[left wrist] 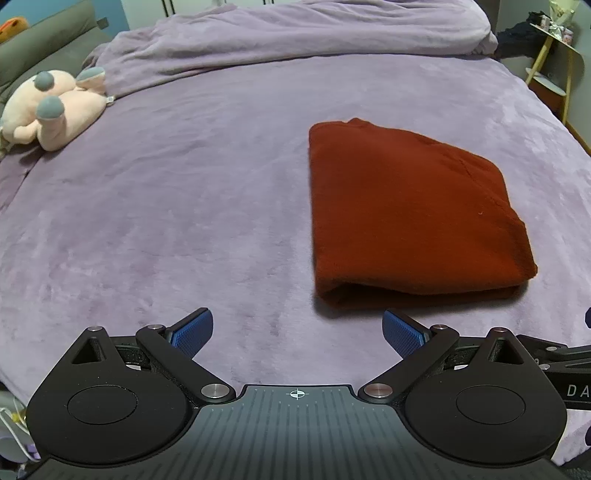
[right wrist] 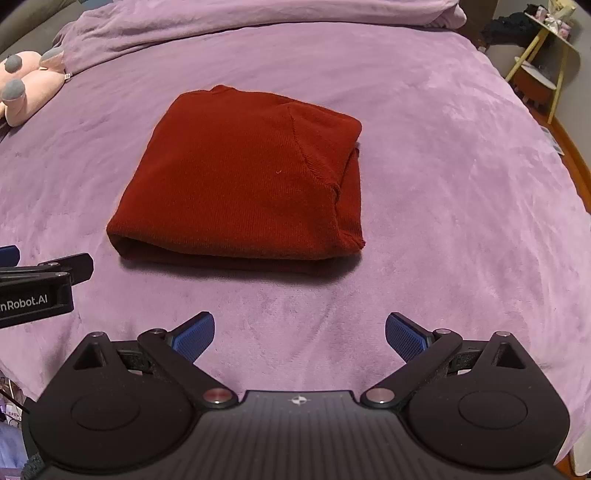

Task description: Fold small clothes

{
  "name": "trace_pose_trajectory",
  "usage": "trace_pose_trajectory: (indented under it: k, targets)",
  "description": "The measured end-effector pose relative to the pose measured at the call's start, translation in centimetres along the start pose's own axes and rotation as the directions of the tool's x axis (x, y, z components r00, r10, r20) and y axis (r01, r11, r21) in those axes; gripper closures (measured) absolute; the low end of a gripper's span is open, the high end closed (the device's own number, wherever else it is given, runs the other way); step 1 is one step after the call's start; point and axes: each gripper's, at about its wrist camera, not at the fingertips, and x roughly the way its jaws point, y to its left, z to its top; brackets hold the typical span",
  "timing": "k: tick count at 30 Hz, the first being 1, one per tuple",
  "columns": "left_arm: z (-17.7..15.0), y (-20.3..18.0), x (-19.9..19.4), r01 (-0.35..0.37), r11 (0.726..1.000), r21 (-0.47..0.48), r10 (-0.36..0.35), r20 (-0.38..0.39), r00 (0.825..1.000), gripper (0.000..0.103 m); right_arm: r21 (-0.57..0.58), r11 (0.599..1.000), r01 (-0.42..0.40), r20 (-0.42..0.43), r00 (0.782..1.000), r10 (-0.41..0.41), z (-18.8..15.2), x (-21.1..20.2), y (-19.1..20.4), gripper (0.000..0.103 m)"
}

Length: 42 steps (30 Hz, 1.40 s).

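Observation:
A dark red knit garment (left wrist: 410, 210) lies folded into a thick rectangle on the purple bed cover (left wrist: 166, 221); it also shows in the right wrist view (right wrist: 243, 181). My left gripper (left wrist: 297, 332) is open and empty, hovering just short of the garment's near left corner. My right gripper (right wrist: 299, 334) is open and empty, in front of the garment's near edge, apart from it. The left gripper's side (right wrist: 40, 288) shows at the left edge of the right wrist view.
A pink plush toy (left wrist: 48, 107) lies at the far left of the bed. A bunched purple blanket (left wrist: 295, 33) runs along the back. A yellow-legged side table (left wrist: 554, 62) stands beyond the bed's right edge.

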Motion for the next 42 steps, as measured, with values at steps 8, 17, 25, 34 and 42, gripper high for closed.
trace_pose_trajectory:
  k: [8, 17, 25, 34, 42]
  targets:
    - [0.08, 0.11, 0.09, 0.003, 1.0, -0.005, -0.003, -0.003, 1.0, 0.002, 0.003, 1.0, -0.004, 0.008, 1.0, 0.004, 0.02, -0.03, -0.13, 0.004]
    - [0.04, 0.1, 0.04, 0.012, 1.0, -0.008, -0.012, -0.002, 1.0, 0.002, 0.024, 0.999, -0.023, 0.024, 0.999, 0.022, 0.13, -0.44, -0.29, 0.004]
    - [-0.03, -0.16, -0.05, 0.01, 1.0, -0.001, -0.01, -0.006, 1.0, 0.002, 0.04, 0.999, -0.028, 0.03, 0.999, 0.027, 0.1, -0.59, -0.39, 0.004]
    - [0.1, -0.3, 0.18, 0.011, 1.0, 0.003, -0.01, -0.015, 1.0, 0.002, 0.044, 0.999, -0.024, 0.037, 0.999, 0.023, 0.08, -0.78, -0.53, 0.004]
    - [0.07, -0.42, 0.25, 0.008, 1.0, 0.002, -0.008, -0.022, 1.0, 0.002, 0.046, 0.999, -0.024, 0.043, 0.999, 0.022, 0.1, -0.88, -0.67, 0.004]
